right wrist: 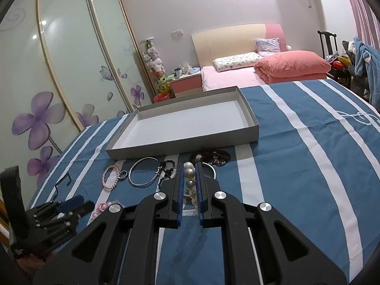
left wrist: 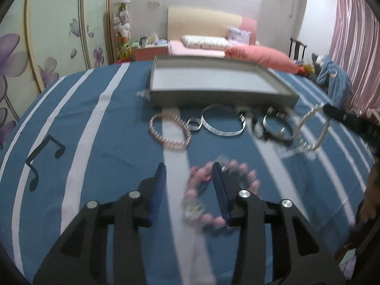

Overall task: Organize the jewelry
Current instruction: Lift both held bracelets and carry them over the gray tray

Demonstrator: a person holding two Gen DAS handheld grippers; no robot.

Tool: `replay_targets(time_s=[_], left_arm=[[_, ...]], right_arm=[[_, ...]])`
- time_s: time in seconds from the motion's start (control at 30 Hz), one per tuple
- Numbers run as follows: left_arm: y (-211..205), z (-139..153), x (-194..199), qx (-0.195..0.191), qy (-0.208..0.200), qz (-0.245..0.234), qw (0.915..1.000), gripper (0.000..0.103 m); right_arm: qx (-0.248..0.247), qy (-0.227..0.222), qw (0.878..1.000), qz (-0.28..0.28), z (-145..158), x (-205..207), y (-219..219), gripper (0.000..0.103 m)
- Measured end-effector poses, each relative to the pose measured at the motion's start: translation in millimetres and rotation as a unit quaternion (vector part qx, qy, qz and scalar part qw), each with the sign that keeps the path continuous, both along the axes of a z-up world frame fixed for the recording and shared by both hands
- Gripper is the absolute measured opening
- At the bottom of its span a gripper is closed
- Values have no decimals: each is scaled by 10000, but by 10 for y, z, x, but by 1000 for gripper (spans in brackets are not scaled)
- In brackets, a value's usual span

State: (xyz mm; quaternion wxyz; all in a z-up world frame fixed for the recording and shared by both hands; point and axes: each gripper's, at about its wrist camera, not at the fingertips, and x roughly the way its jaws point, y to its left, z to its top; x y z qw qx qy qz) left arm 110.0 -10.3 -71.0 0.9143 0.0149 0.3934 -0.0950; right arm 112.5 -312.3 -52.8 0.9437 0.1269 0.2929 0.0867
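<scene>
Pink beads lie closest to the left claw [left wrist: 188,166]: a chunky pink bracelet [left wrist: 220,190] sprawls on the striped blue cloth [left wrist: 106,142], with the claw's right finger planted inside its loop and the left finger outside at nine o'clock. Its jaws stand partly apart and press on nothing, so the bracelet is not gripped; motion blur hides finer contact.

To do this step well, I judge the left claw should straddle one side of the loop, close on the beads rather than the clear spacers, and lift straight up so nothing drags the neighbouring pieces.

At twelve o'clock sits the grey tray [left wrist: 213,96], bare inside, just behind a row of jewelry: a small pink bracelet [left wrist: 169,131], a thin silver bangle [left wrist: 222,122] and a dark bead string [left wrist: 257,128].

Over on the right, the right claw [right wrist: 189,166] is clenched on a pearl bracelet [right wrist: 190,178], the pearls stacked between its blue pads, just short of the tray [right wrist: 185,146].
</scene>
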Motion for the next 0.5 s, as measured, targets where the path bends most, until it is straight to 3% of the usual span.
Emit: replay_targets(time_s=[0.27, 0.4, 0.5], left_arm=[[72, -163, -28, -26, 393, -41, 9992, 46], [85, -179, -56, -87, 388, 80, 9992, 46], [65, -171, -65, -104, 370, 93, 9992, 35]], right_arm=[[16, 40, 10000, 10, -18, 10, 0, 10], [32, 63, 10000, -3, -28, 15, -4, 10], [78, 107, 9999, -3, -47, 18, -13, 10]])
